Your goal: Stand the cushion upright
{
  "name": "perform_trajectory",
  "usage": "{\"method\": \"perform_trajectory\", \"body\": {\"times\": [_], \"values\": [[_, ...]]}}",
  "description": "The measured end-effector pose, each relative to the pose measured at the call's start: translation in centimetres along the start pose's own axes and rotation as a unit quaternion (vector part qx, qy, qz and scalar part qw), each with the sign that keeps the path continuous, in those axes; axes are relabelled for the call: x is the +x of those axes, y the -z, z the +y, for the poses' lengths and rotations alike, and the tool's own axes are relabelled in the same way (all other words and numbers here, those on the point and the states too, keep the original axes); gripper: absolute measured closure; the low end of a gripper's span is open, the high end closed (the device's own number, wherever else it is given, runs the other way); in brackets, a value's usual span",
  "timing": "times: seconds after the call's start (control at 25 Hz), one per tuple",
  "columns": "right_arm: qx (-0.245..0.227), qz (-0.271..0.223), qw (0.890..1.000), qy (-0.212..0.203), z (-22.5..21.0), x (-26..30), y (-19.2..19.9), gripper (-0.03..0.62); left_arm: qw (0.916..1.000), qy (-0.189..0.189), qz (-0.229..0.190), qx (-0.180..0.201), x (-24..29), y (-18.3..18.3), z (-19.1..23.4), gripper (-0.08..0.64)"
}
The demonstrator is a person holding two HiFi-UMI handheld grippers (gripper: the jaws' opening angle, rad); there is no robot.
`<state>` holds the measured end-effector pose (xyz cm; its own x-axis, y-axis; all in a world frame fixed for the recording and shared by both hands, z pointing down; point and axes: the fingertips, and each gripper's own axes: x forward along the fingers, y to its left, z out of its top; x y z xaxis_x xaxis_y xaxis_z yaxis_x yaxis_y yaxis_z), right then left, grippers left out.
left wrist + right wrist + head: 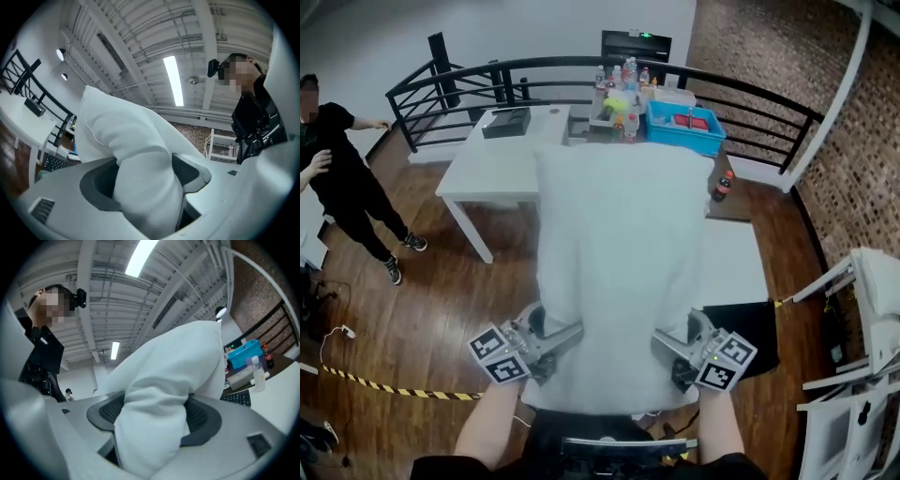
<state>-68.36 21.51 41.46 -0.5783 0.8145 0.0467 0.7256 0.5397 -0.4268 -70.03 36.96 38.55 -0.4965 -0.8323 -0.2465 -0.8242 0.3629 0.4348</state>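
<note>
While the left tool [555,341] clamps one side of the cushion [619,253], the right tool [671,349] clamps the other. A desk [487,169] stands beyond.

Head view steeply down, gripper views close, seemingly upward, sharing cushion [619,272]

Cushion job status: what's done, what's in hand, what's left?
Done: the left tool and right tool are each shut on the near edge of the cushion, with fabric bunched in each. In hand: the cushion is held out toward the white table, broad face up to the head view, so it looks not yet upright. Whether its far edge rests there I cannot tell. Left: stand it on edge, then let go.
</note>
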Motion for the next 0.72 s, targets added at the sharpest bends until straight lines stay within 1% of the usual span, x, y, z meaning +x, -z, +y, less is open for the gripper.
{"method": "perform_trajectory", "body": {"times": [0.12, 0.2, 0.28, 0.36, 0.44, 0.52, 0.6, 0.72], "values": [[-0.045, -0.032, 0.998, 0.014, 3.1, -3.5, -0.9, 0.232, 0.9983, 0.039, -0.014, 0.042, 0.2, -0.3, -4.7, 0.247], [-0.069, -0.048, 0.996, 0.033, 4.4, -6.3, -0.9, 0.232, 0.9960, 0.065, -0.018, 0.058, 0.8, 0.3, -7.4, 0.247], [-0.084, -0.064, 0.993, 0.058, 5.2, -9.0, -0.8, 0.232, 0.9934, 0.093, -0.019, 0.064, 2.0, 1.1, -9.6, 0.247], [-0.089, -0.079, 0.989, 0.090, 5.7, -11.5, -0.5, 0.233, 0.9899, 0.124, -0.019, 0.066, 3.4, 1.7, -11.1, 0.247], [-0.089, -0.093, 0.983, 0.129, 6.2, -13.9, -0.2, 0.233, 0.9849, 0.164, -0.012, 0.054, 4.9, 2.5, -12.3, 0.247], [-0.090, -0.106, 0.976, 0.169, 6.8, -16.2, 0.1, 0.233, 0.9781, 0.204, -0.001, 0.038, 6.2, 3.5, -13.7, 0.246], [-0.090, -0.122, 0.965, 0.212, 7.5, -18.4, 0.5, 0.233, 0.9694, 0.244, 0.013, 0.025, 7.5, 4.6, -15.0, 0.245], [-0.091, -0.156, 0.943, 0.281, 9.3, -20.5, 1.1, 0.233, 0.9504, 0.309, 0.036, 0.008, 8.8, 5.3, -16.5, 0.247]]}}
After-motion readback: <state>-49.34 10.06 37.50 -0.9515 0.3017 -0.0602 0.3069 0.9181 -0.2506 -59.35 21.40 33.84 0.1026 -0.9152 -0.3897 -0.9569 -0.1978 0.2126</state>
